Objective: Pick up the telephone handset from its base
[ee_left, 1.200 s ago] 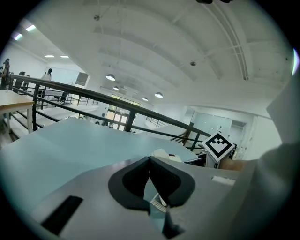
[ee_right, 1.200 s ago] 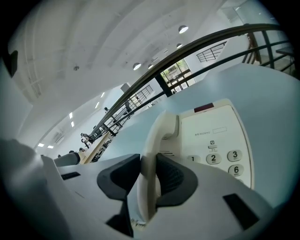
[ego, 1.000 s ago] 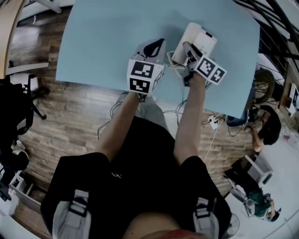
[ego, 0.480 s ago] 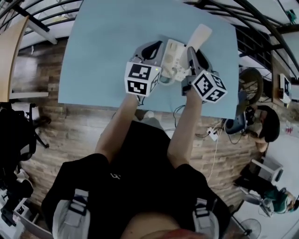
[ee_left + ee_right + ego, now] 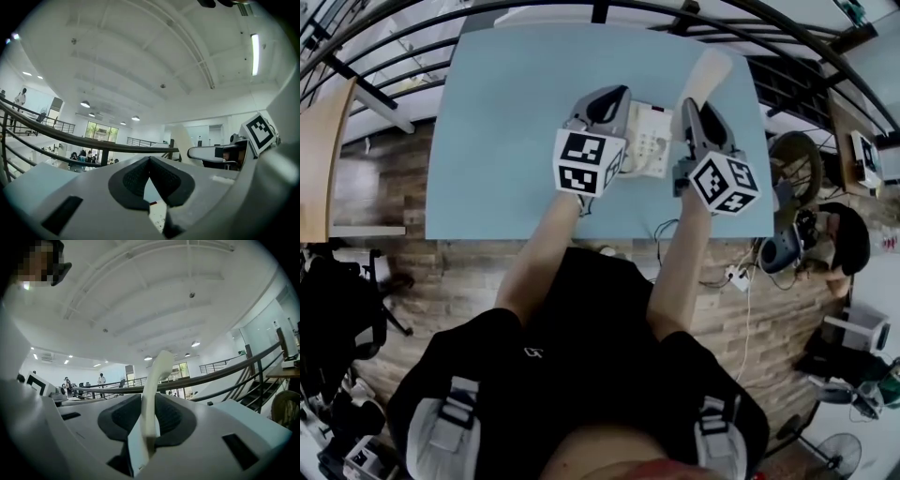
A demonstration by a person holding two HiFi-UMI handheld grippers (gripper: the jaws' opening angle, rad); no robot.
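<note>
Both grippers hang above the surface (image 5: 487,112). Right gripper (image 5: 150,420) has its fingers pinching the handset (image 5: 157,376), lifted off and just right of the base (image 5: 652,141). The pick-up looks done, so next it only needs a steady hold. Left gripper (image 5: 150,161), fingers pressed together, empty, sits just left of the base, hiding its edge. Any cord: can't tell.
</note>
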